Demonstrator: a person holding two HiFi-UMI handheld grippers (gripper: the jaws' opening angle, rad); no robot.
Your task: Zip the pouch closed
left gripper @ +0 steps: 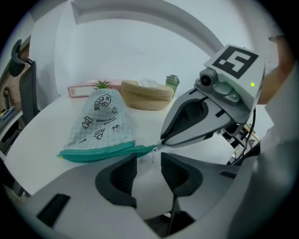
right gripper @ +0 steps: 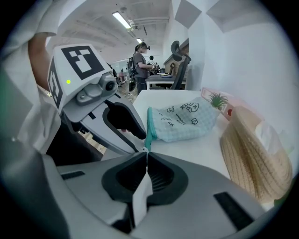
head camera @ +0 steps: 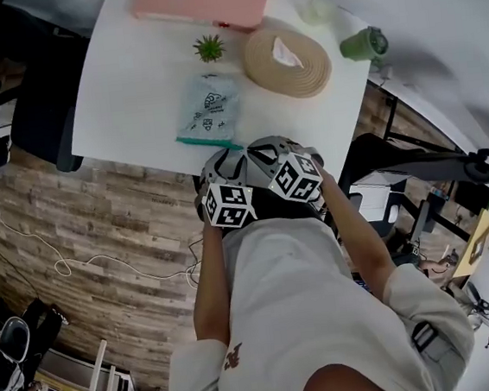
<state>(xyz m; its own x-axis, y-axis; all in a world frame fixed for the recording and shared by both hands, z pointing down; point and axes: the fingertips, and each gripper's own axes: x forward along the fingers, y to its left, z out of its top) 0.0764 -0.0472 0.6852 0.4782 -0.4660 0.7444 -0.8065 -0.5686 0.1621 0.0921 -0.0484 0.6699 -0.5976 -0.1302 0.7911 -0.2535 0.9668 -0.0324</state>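
The right claw is pinched shut on the end of the teal zip. The left claw is half open, just before the zip, with only bare table between its jaws. The head view hides both claws' tips under their cubes. It shows the pouch flat near the table's edge, with a plant and a basket behind.

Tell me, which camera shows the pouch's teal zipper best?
The left gripper view: the teal zipper runs sideways across it, its whole length visible along the near edge of the pouch. The right gripper view sees it nearly end-on and foreshortened. The head view shows only a small, thin teal strip.
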